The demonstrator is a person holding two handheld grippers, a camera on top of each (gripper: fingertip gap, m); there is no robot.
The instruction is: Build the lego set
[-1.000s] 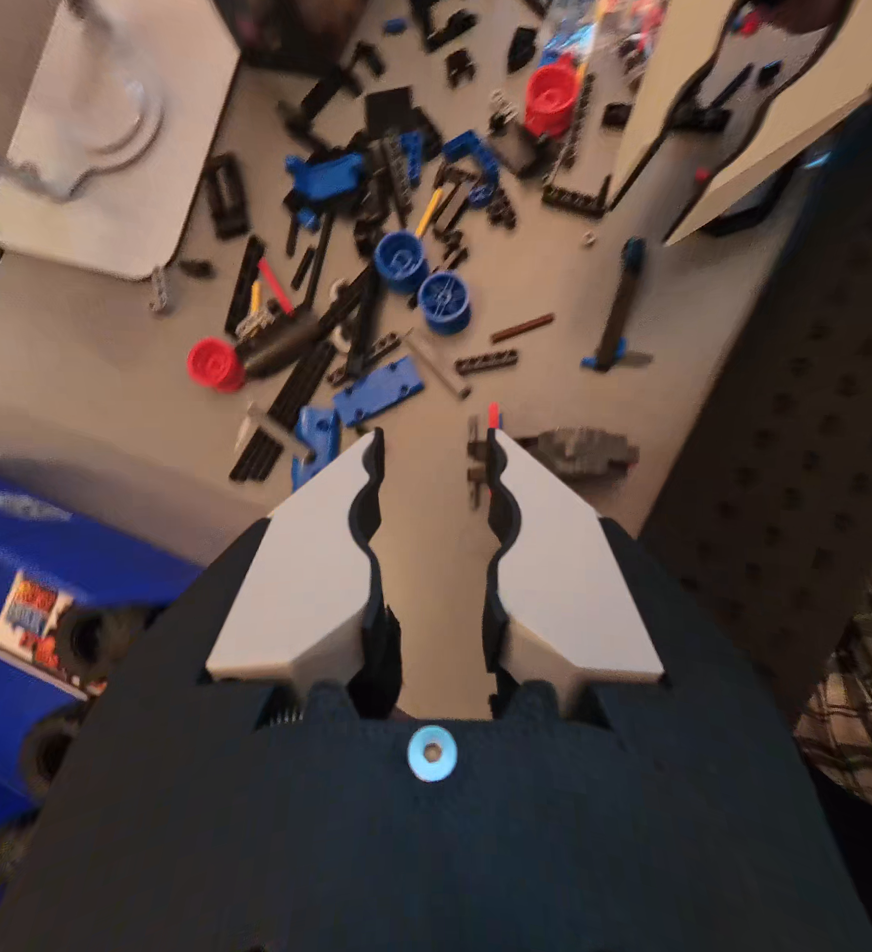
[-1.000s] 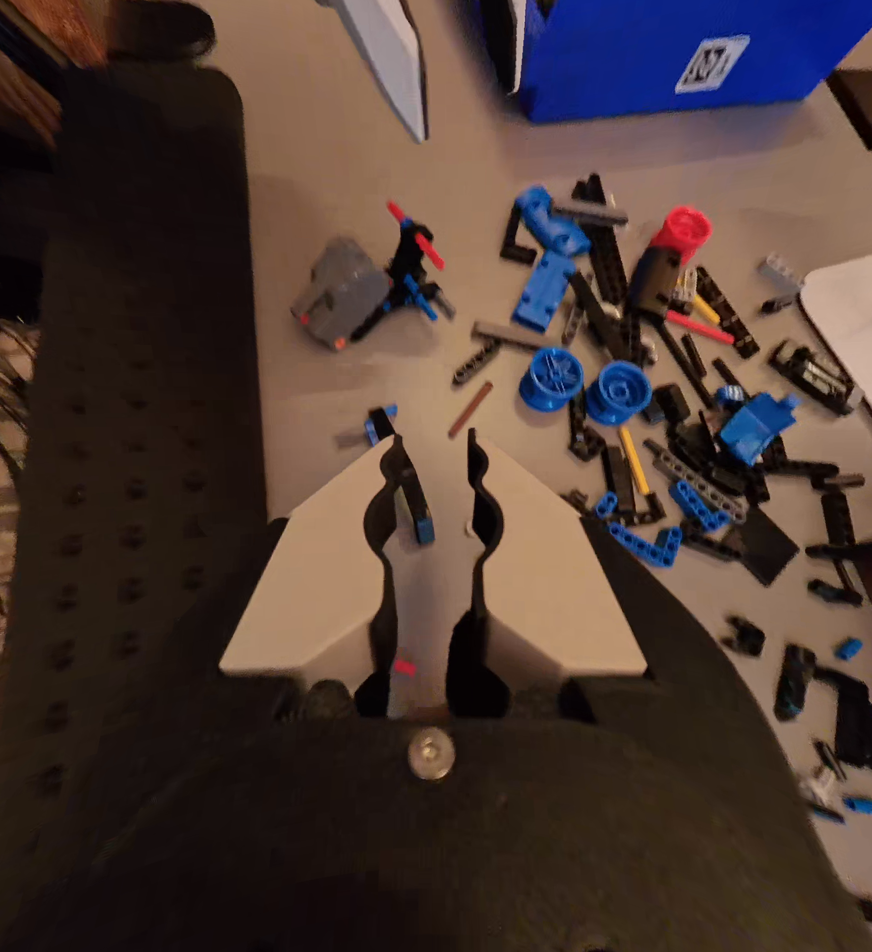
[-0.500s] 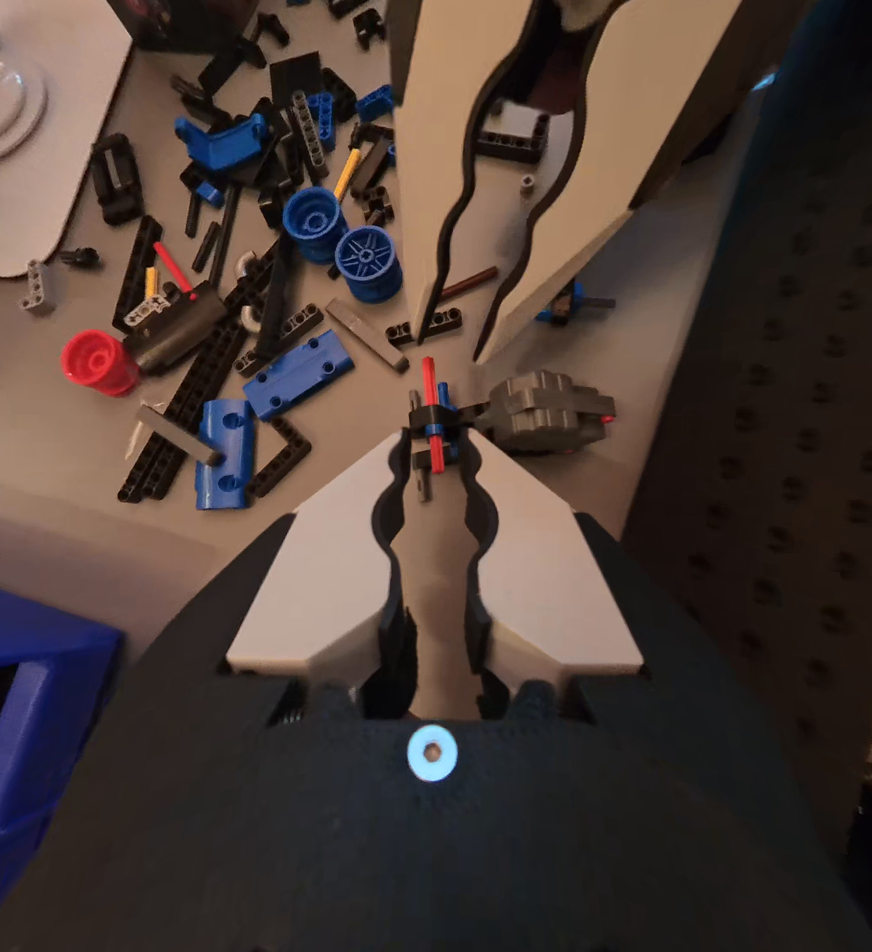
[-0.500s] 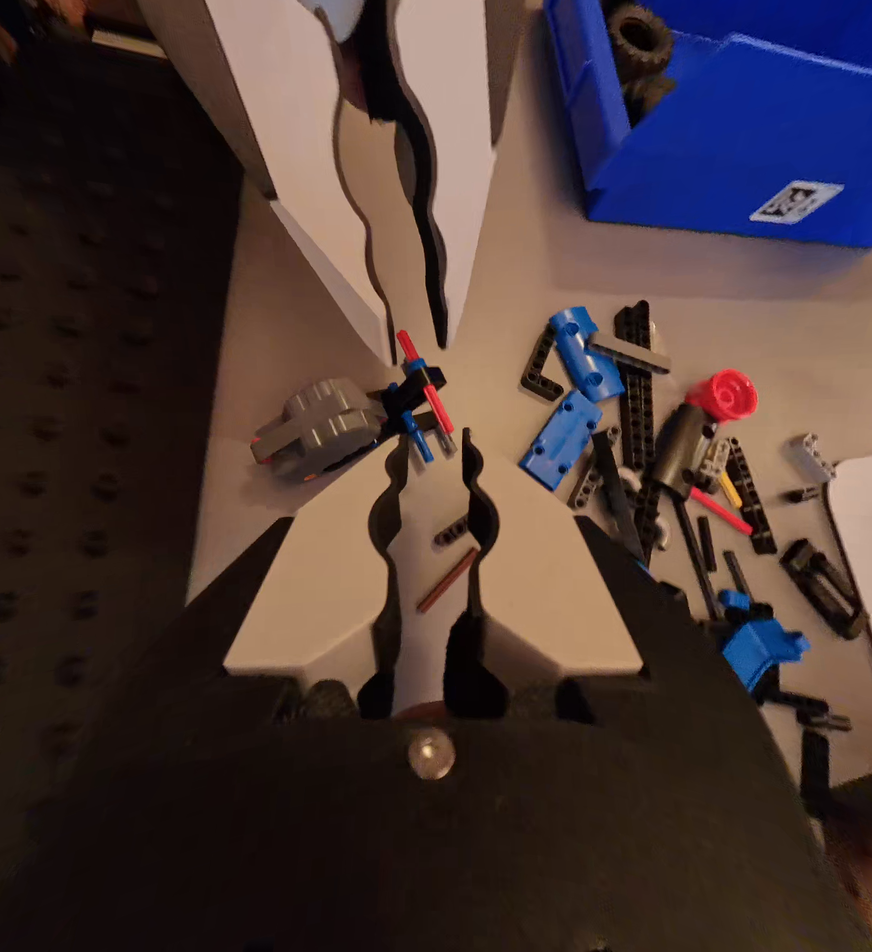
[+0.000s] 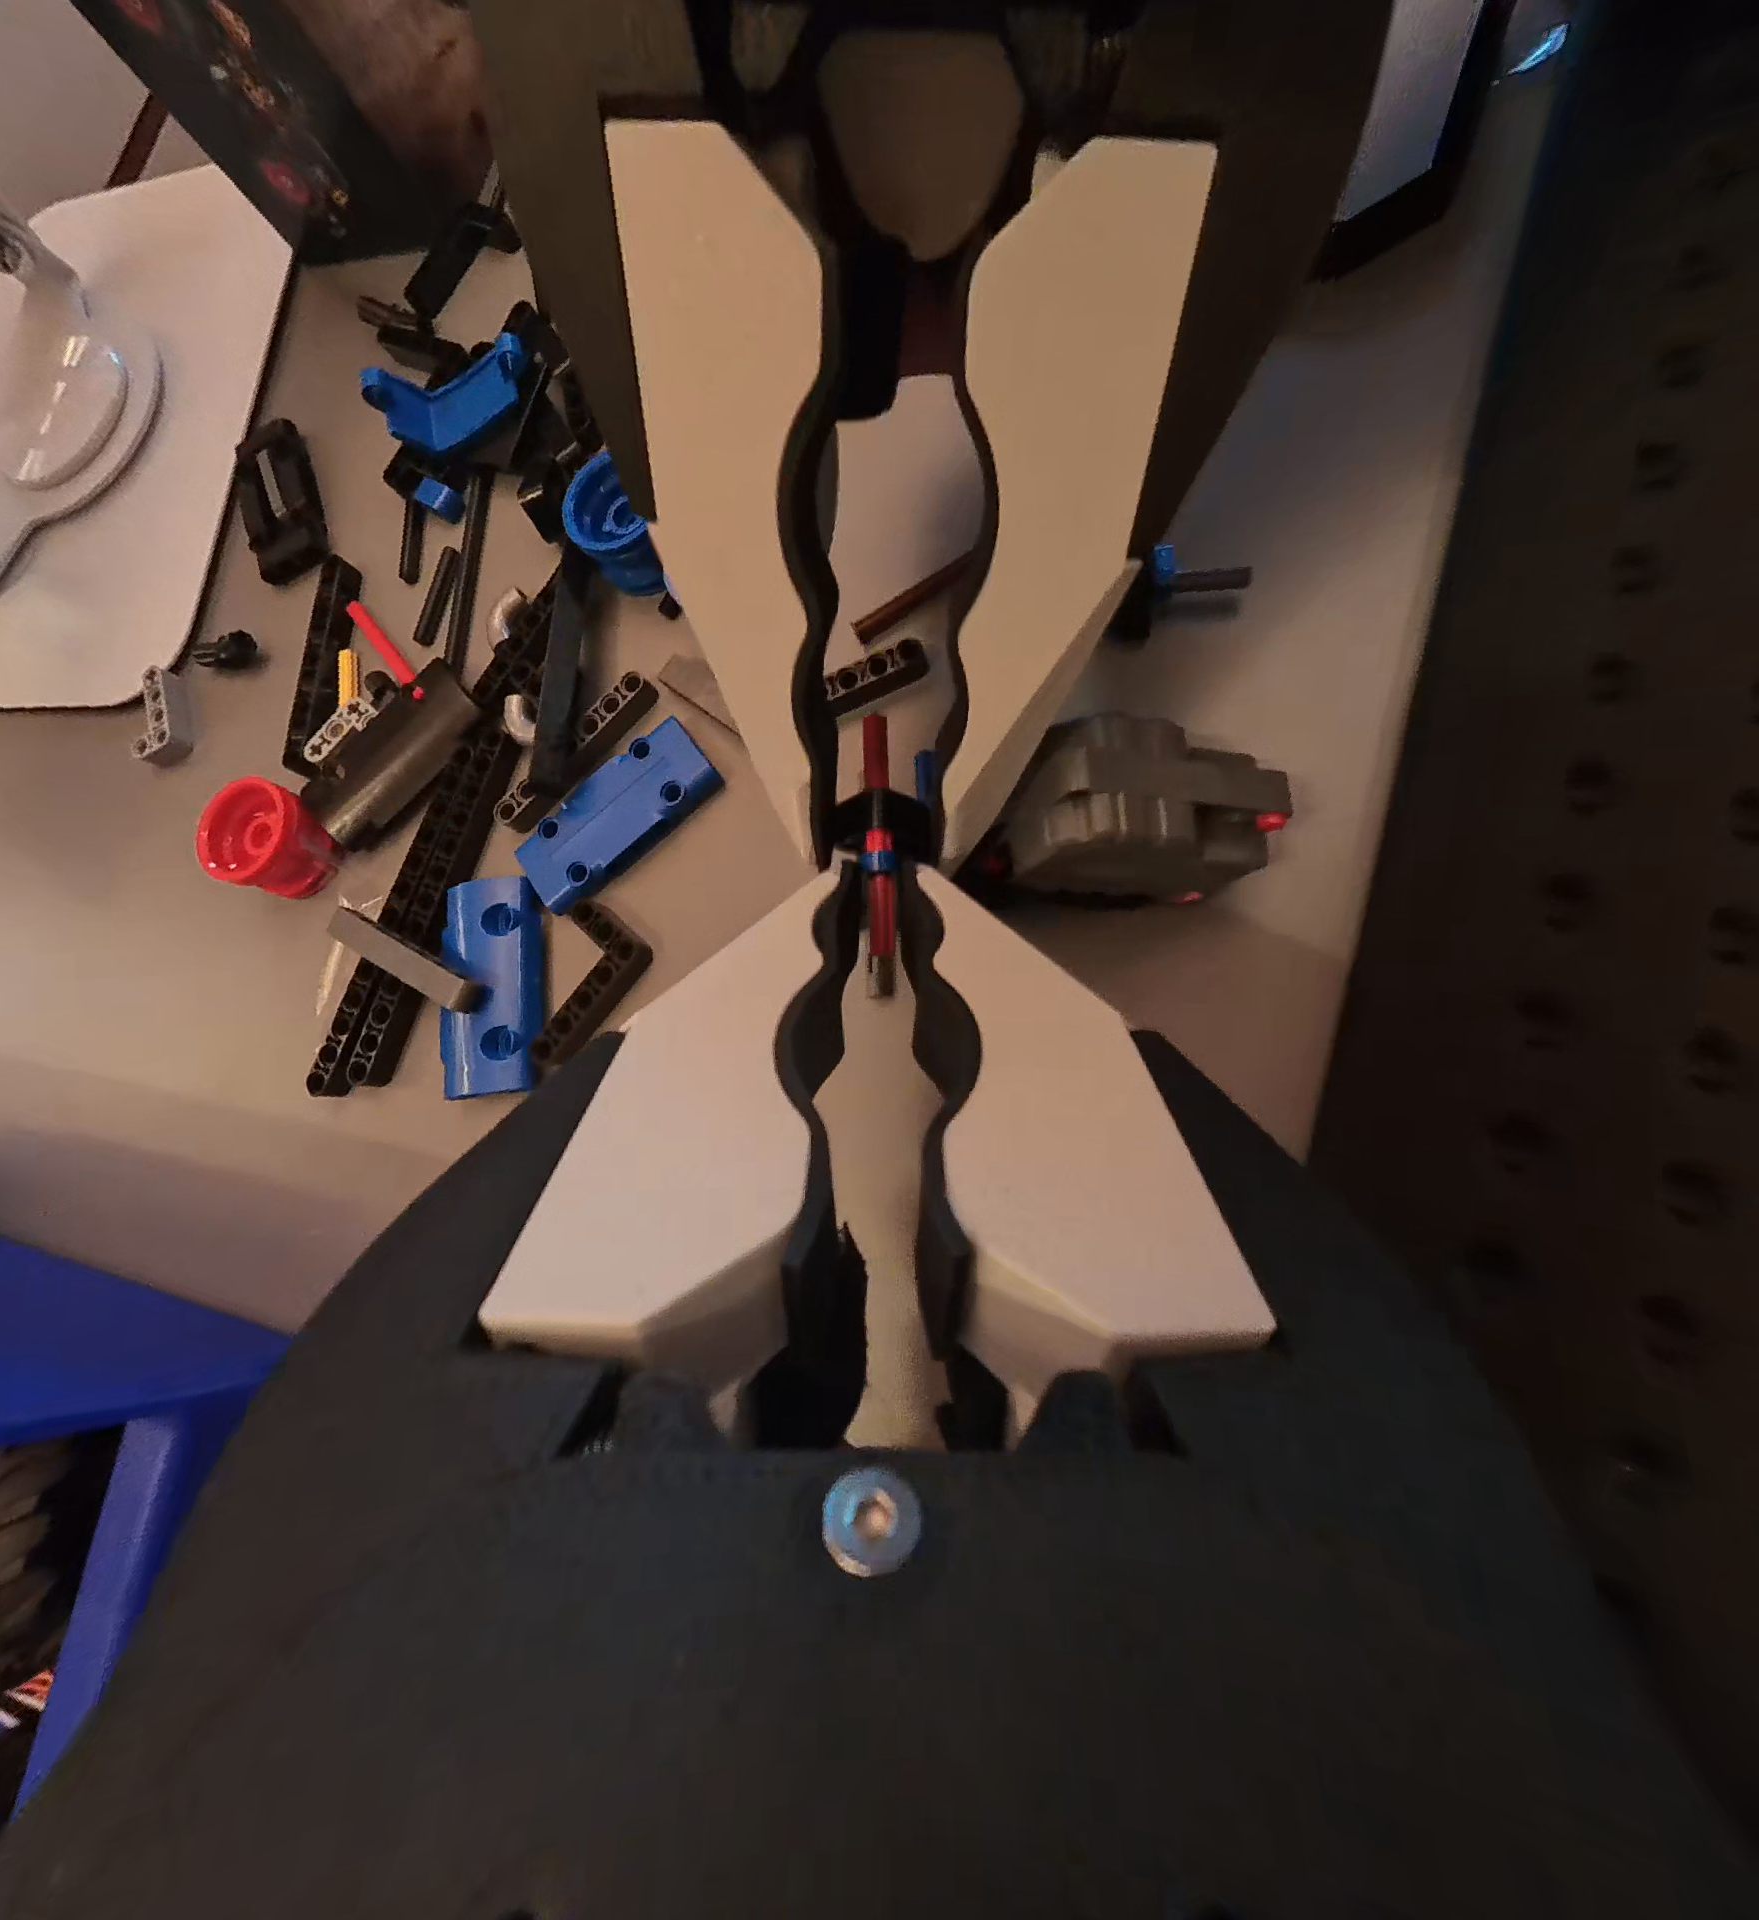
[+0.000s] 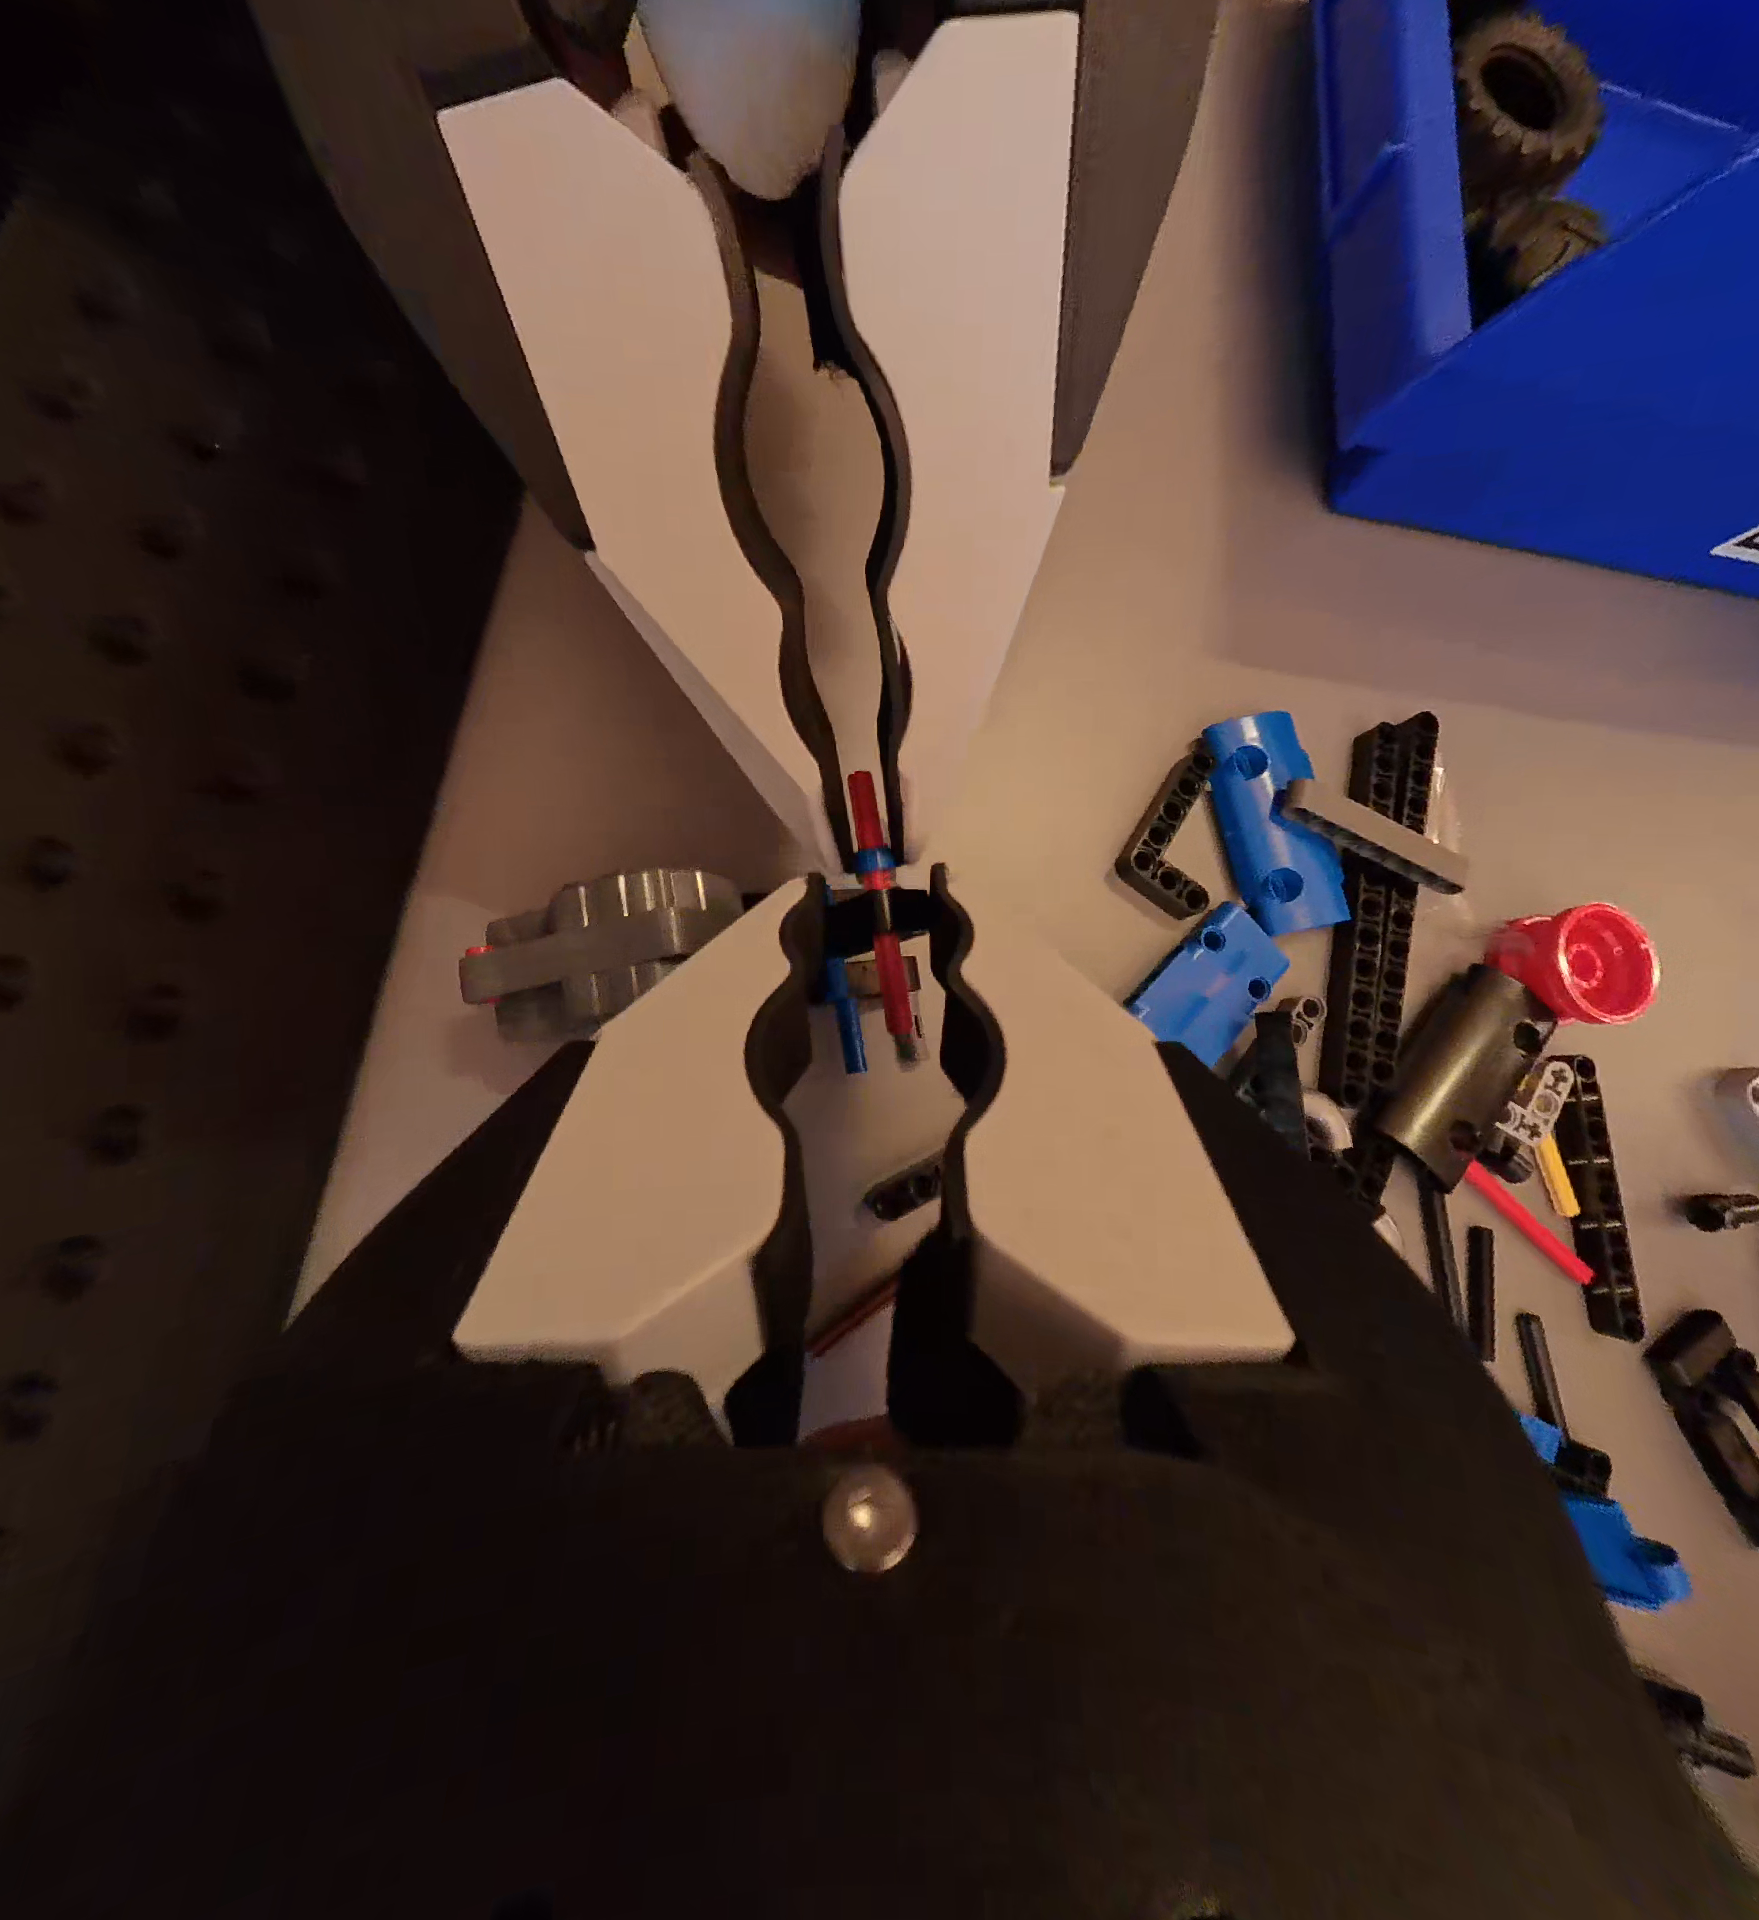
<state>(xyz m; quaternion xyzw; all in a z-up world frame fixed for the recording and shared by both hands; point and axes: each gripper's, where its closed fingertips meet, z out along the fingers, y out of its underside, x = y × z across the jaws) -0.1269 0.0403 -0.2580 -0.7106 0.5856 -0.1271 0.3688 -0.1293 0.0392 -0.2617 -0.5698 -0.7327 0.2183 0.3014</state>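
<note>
Meeting tip to tip at mid-frame, my two tools share one small assembly: the left hand-held gripper (image 5: 880, 883) is pinching the red axle (image 5: 877, 914), and the right hand-held gripper (image 6: 875, 894) is pinching the black connector (image 6: 870, 920) that the axle runs through, just above the counter (image 5: 1218, 966). To seat it well, I judge I should push straight along the axle without twisting. Its long axis runs up-down in both views, pointing from one gripper toward the other.
</note>
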